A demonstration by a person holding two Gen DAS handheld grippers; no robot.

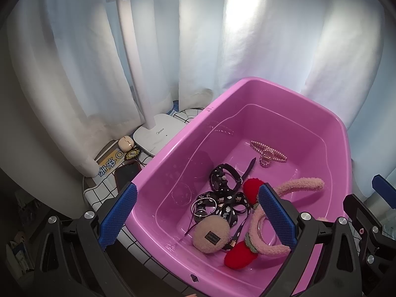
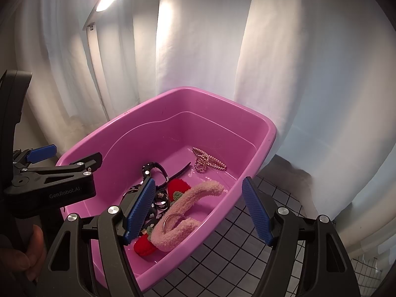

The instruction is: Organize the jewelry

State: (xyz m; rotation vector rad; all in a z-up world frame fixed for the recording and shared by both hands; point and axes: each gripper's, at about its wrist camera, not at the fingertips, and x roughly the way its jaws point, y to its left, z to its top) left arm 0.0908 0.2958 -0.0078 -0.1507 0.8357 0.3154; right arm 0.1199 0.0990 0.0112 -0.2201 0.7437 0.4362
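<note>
A pink plastic tub (image 1: pixel 344 133) (image 2: pixel 269 128) holds the jewelry. Inside lie a pearl hair claw (image 1: pixel 268 154) (image 2: pixel 209 162), a black watch (image 1: pixel 224 177) (image 2: pixel 153 170), a black patterned ribbon (image 1: pixel 225 210), a silver bangle (image 1: pixel 204 206), a beige fluffy puff (image 1: pixel 211 235) and a pink fluffy headband (image 1: pixel 299 184) (image 2: pixel 188 205) with red strawberries (image 1: pixel 240 256). My left gripper (image 1: pixel 198 216) hangs open over the tub's near left part, gripping nothing. My right gripper (image 2: pixel 198 210) is open above the tub's near right rim, empty. In the right wrist view the left gripper (image 2: pixel 49 178) is at the left.
A white desk lamp base (image 1: pixel 158 133), a dark phone (image 1: pixel 127 173), a small beige case (image 1: pixel 126 143) and a printed card (image 1: pixel 109 163) sit left of the tub on the grid-pattern cloth (image 2: pixel 272 222). White curtains (image 1: pixel 222 49) hang close behind. A hand (image 2: pixel 24 247) shows at lower left.
</note>
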